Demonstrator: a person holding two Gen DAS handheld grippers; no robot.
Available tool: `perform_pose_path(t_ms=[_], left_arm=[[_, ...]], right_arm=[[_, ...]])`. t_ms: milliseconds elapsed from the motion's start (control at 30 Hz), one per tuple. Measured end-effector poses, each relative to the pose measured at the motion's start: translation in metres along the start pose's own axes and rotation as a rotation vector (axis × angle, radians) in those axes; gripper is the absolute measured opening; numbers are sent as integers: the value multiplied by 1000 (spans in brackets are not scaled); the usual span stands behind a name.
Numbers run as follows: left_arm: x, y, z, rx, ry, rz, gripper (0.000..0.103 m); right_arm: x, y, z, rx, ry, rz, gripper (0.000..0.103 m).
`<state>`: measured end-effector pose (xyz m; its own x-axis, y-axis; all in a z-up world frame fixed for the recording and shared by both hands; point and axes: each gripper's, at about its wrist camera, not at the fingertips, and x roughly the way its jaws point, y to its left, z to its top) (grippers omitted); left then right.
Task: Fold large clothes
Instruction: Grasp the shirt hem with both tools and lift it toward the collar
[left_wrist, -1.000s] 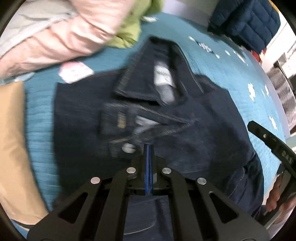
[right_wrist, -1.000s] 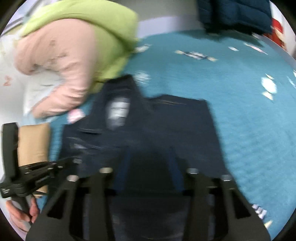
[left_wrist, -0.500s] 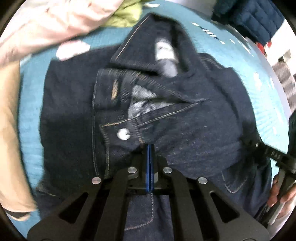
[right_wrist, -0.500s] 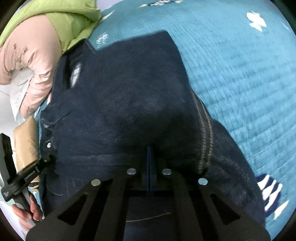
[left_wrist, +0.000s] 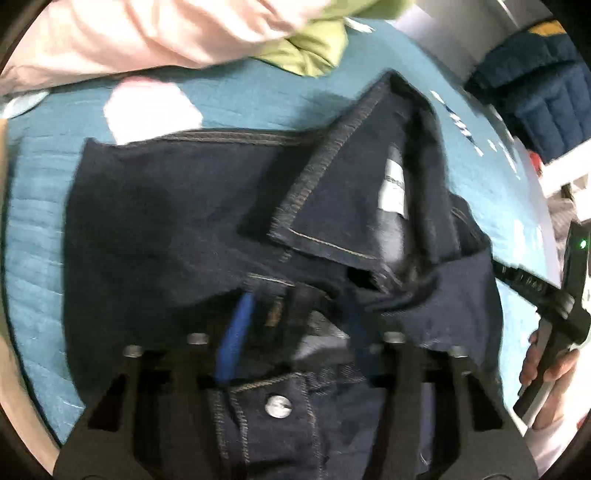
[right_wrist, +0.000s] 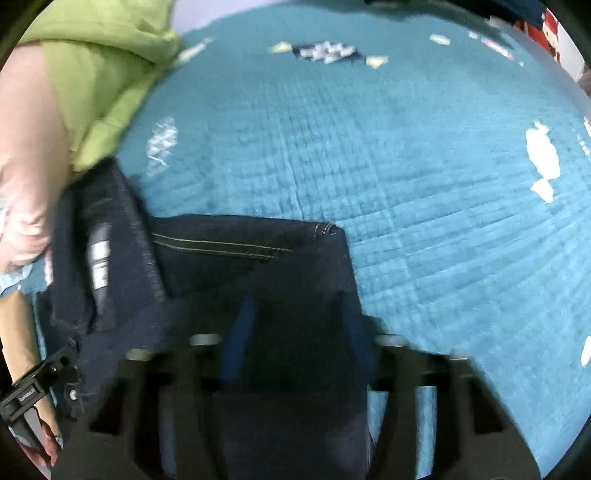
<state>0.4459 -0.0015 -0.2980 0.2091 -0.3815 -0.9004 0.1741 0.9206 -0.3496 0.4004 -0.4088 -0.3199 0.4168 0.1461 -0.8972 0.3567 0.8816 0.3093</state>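
Note:
A pair of dark blue jeans (left_wrist: 177, 229) lies folded on the teal bed cover (left_wrist: 37, 206), with its waistband, a silver button (left_wrist: 279, 406) and a white label (left_wrist: 393, 186) showing. My left gripper (left_wrist: 291, 328) is open just above the waistband, its blue-padded fingers (left_wrist: 234, 332) spread apart. My right gripper (right_wrist: 295, 332) is open too, over the jeans (right_wrist: 255, 269) at their right edge. The right gripper also shows at the right of the left wrist view (left_wrist: 554, 306), and the left gripper shows at the lower left of the right wrist view (right_wrist: 33, 384).
A pink garment (left_wrist: 147, 33) and a lime green one (left_wrist: 310, 48) are piled at the far left of the bed. A navy quilted jacket (left_wrist: 535, 92) lies at the far right. A tan pillow (right_wrist: 14, 332) sits left of the jeans. The teal cover (right_wrist: 424, 203) stretches right.
Both grippers were shut on the jeans half a second ago and have now opened, letting the fabric drop. Both have pulled back a little from the folded jeans.

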Motion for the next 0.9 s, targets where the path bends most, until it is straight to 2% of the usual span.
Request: perform_pose_path(t_ms=[33, 67, 167, 200, 233, 267, 300, 367, 433, 500, 533, 567, 600, 633, 733, 800, 833, 867, 900], left_arm=[[-6, -2, -1, 18, -11, -29, 15], [-11, -4, -3, 27, -17, -21, 16], [-31, -18, -11, 108, -72, 68, 15], [-31, -21, -12, 132, -78, 89, 15], [-26, -22, -10, 142, -77, 103, 10], [-12, -20, -8, 145, -68, 219, 0], [5, -16, -6, 148, -57, 366, 0], [2, -7, -6, 104, -51, 303, 0], [-15, -2, -9, 54, -21, 156, 0], [-29, -5, -16, 85, -31, 167, 1], [-34, -8, -21, 105, -15, 168, 10], [-37, -9, -27, 105, 4, 152, 45], [-41, -8, -33, 103, 11, 124, 64], [-45, -10, -40, 105, 3, 97, 75], [-53, -19, -67, 136, 0, 61, 75], [-50, -15, -80, 101, 34, 28, 74], [-45, -10, -85, 77, 57, 21, 70], [-43, -6, -91, 65, 64, 23, 60], [-38, -3, -95, 61, 60, 47, 54]], right_arm=[[-2, -2, -1, 8, -21, 2, 3], [-7, -2, -4, 1, -54, -13, 2], [-20, -3, -10, -29, -127, -57, 2], [-14, -6, -9, -24, -101, -52, 2], [1, -10, -4, 5, -57, -35, 2], [5, -15, -3, 39, -57, -27, 2], [3, -13, -4, 38, -59, -35, 2], [-4, -9, -5, 16, -61, -58, 3], [-15, -9, -7, 2, -52, -37, 6], [-31, -14, -15, 16, -51, 33, 22], [-43, -17, -24, 21, -62, 71, 44], [-58, -20, -37, 10, -82, 78, 61], [-69, -21, -47, -15, -97, 70, 63], [-72, -15, -51, -37, -100, 66, 63], [-78, -16, -80, -77, -61, 64, 63], [-73, -21, -99, -64, -11, 81, 63], [-70, -23, -107, -60, 8, 83, 63], [-64, -25, -115, -61, 23, 74, 63], [-57, -27, -120, -64, 23, 55, 62]])
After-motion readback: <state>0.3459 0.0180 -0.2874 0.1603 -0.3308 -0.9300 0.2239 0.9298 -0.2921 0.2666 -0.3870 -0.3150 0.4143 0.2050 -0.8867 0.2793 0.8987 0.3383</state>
